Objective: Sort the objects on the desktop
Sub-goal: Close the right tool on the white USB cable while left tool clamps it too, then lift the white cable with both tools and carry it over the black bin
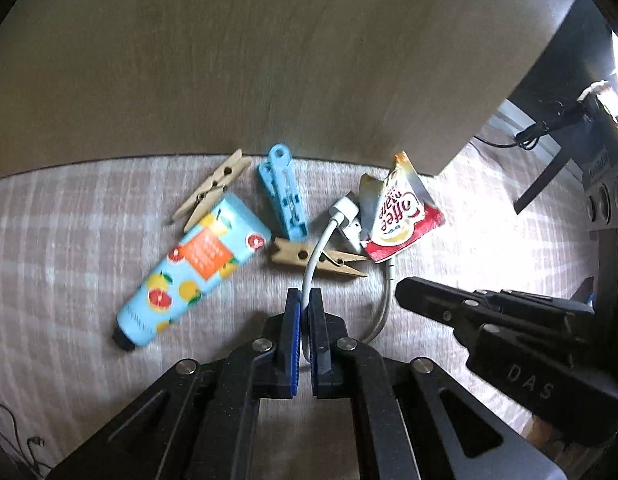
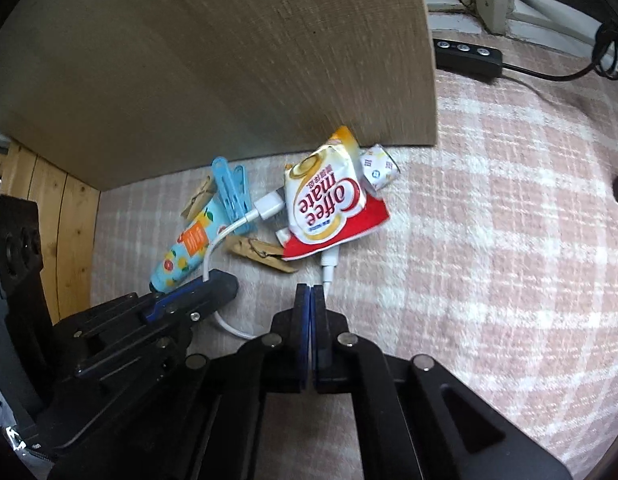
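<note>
A pile lies on the pink plaid cloth by a wooden board: a white USB cable (image 1: 315, 256), a Coffee mate sachet (image 1: 397, 216), a blue hand cream tube (image 1: 193, 268), a blue plastic clip (image 1: 285, 196) and two wooden clothespins (image 1: 317, 262). My left gripper (image 1: 305, 300) is shut on the white cable's loop. My right gripper (image 2: 311, 294) is shut, its tips at the cable's other end (image 2: 328, 268) just below the sachet (image 2: 329, 204); whether it pinches the cable I cannot tell. The right gripper also shows in the left wrist view (image 1: 413, 292).
A tall wooden board (image 2: 229, 60) stands right behind the pile. A black power strip (image 2: 467, 56) with cords lies on the cloth at the far right. A small white packet (image 2: 379, 170) sits beside the sachet. Wooden slats (image 2: 49, 216) rise at the left.
</note>
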The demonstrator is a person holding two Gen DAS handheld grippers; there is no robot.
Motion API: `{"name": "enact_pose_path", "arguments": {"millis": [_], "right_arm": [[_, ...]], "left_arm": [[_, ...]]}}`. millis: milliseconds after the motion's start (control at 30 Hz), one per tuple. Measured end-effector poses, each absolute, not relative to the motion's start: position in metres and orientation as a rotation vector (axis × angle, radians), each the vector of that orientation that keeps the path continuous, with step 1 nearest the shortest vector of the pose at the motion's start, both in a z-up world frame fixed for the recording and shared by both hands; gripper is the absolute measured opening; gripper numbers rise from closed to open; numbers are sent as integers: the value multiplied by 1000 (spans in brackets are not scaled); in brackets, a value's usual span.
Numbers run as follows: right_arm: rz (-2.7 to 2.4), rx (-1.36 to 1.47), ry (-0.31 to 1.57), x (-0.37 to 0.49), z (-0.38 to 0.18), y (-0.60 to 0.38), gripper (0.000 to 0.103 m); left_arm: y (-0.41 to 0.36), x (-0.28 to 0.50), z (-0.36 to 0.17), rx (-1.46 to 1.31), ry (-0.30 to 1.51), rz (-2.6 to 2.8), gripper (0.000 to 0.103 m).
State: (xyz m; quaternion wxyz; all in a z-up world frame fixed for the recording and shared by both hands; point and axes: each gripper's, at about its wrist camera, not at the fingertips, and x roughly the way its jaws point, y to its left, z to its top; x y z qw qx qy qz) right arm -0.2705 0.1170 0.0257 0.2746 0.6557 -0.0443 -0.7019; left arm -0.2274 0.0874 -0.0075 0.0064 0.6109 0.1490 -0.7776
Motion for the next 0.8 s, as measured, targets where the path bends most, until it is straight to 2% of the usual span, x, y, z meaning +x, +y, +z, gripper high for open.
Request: {"name": "enact_pose_path", "arguments": {"millis": [267,333,400,533,567,667,800], "right_arm": [[-1886,1774,-36,-270,28,117,3],[-1876,1766,9,-270,29,106,7],[-1885,1768,41,-271,29,96,17],[-1880,1783,83,-270,26,80,19],[-1890,1774,110,-270,29,77,19],[-1899,1779,150,-265,36,70,6],[-1866,1788,61,-271,44,79,6]], "left_arm": [[74,-212,-20,1907,531,-2385,3],[73,-210,-23,1911,542,-2382,3],[71,-207,-26,1913,541,-2381,3],[70,-204,-33,1921,562,-2374,3],[70,-203,-35,1925,567,-2373,3],[70,-198,-36,1922,580,-2374,3],[72,-188,-32,1916,585,-2381,3]]}}
